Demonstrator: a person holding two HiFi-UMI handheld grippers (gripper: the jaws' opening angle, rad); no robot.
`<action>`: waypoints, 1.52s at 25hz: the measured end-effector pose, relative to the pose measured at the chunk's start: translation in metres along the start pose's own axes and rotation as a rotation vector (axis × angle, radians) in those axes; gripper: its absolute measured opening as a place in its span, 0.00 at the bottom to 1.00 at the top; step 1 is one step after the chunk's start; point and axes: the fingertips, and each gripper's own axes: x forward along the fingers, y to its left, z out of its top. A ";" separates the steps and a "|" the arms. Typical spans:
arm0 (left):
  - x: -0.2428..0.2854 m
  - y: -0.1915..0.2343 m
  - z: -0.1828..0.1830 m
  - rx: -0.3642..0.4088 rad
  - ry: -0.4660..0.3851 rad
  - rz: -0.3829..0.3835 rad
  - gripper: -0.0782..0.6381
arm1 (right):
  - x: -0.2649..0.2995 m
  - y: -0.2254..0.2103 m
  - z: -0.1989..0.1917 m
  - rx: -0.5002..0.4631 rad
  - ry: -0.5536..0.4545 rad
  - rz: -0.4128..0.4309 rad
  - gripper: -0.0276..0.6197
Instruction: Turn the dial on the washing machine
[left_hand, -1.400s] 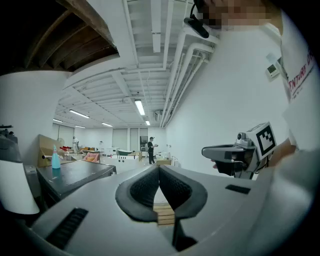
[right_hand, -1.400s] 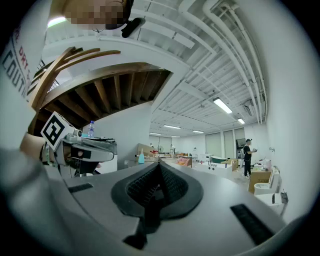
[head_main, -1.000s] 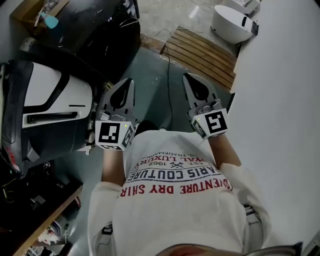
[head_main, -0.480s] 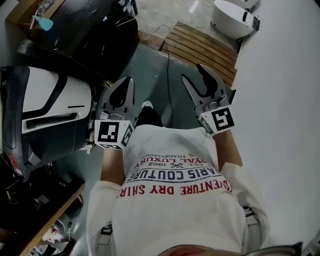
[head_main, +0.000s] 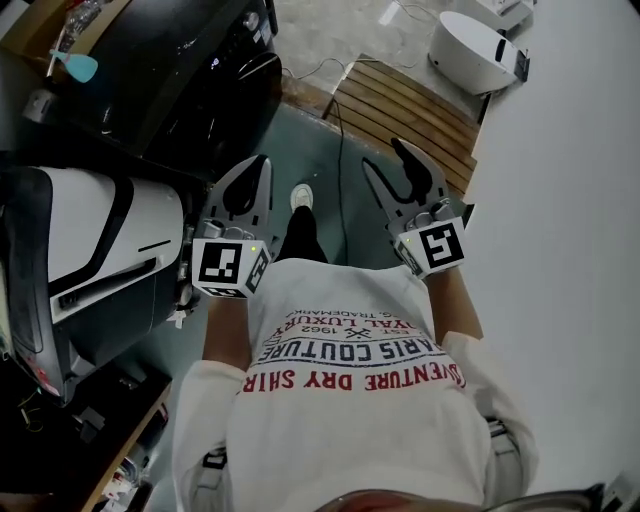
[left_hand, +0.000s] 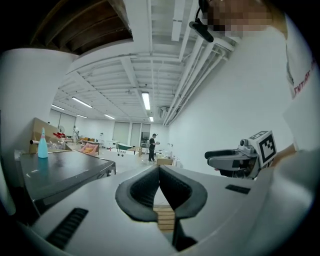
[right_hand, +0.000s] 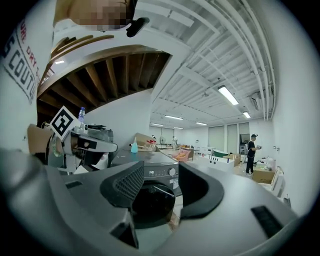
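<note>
Black washing machine (right_hand: 150, 200); silver dial (right_hand: 172, 171)

**Both grippers held out ahead of the body**

The left gripper (head_main: 259, 165) points forward, its jaws pressed together with nothing between them. Beside it and apart, the right gripper (head_main: 385, 157) has its jaws spread and empty. The left forearm (head_main: 226, 335) and right forearm (head_main: 455, 300) are bare and angled inward toward the chest.
</note>
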 end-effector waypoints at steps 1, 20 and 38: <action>0.014 0.014 0.003 -0.003 0.000 -0.001 0.13 | 0.021 -0.006 0.001 -0.002 0.009 0.006 0.37; 0.177 0.227 0.025 -0.051 0.037 0.182 0.13 | 0.326 -0.095 -0.002 0.018 0.099 0.185 0.37; 0.211 0.269 -0.051 -0.229 0.072 0.777 0.13 | 0.481 -0.113 -0.094 -0.189 0.272 0.679 0.43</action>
